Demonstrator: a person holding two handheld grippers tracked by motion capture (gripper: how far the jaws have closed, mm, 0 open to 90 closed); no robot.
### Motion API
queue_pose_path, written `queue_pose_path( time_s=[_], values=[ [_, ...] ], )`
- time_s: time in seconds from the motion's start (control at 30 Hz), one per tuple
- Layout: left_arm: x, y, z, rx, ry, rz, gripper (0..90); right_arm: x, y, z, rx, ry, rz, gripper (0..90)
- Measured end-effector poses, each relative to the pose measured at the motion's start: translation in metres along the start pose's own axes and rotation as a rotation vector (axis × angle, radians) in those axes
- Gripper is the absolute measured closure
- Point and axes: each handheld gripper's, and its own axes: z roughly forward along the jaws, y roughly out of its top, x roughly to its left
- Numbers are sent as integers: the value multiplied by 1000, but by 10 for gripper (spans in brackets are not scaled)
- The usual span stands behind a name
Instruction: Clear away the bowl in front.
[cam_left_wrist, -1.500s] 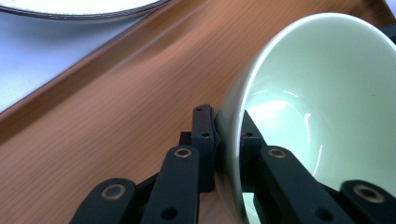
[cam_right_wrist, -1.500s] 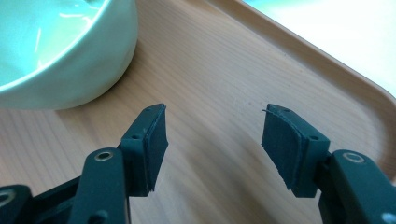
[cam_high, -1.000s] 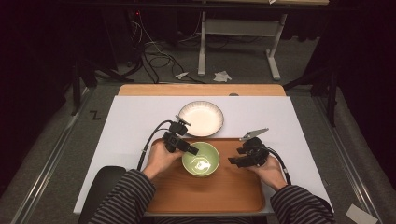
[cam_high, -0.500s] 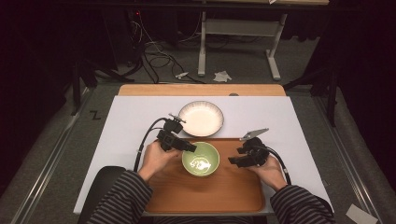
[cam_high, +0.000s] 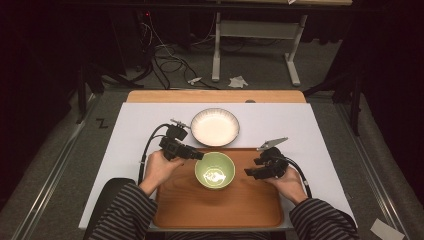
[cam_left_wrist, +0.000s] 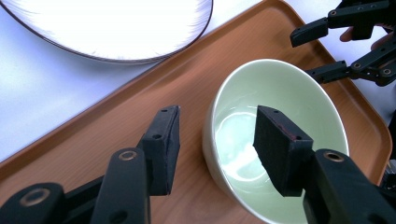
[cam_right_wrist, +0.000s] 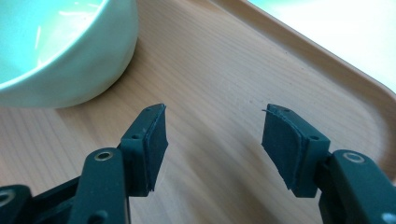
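Here, the green bowl (cam_high: 215, 170) is seated on the wooden tray (cam_high: 218, 210). The left gripper (cam_left_wrist: 215, 144), jaws just opened, is released astride its rim; the right gripper (cam_right_wrist: 212, 140) is held released alongside.

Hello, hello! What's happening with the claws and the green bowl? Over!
Left gripper just opened, straddling pale green ceramic bowl rim, not gripping. Right gripper open, empty. Bowl on wooden tray. Nothing blocking.

Dim surroundings, glaring overexposed white plate (cam_left_wrist: 112, 28)
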Motion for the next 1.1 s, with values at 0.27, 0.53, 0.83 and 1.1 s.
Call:
queue_pose_path(
  time_s=[0.27, 0.53, 0.83, 1.1],
  values=[
    [5, 1, -4, -11, 9, -9, 500, 0, 0, 0, 3, -4, -6, 415],
    [13, 1, -8, -29, 23, -32, 500, 1, 0, 0, 3, 2, 0, 415],
    [20, 0, -6, -32, 42, -39, 499, 1, 0, 1, 8, 1, -1, 414],
    [27, -1, -1, -24, 63, -47, 499, 1, 0, 1, 12, 2, 0, 414]
  ],
)
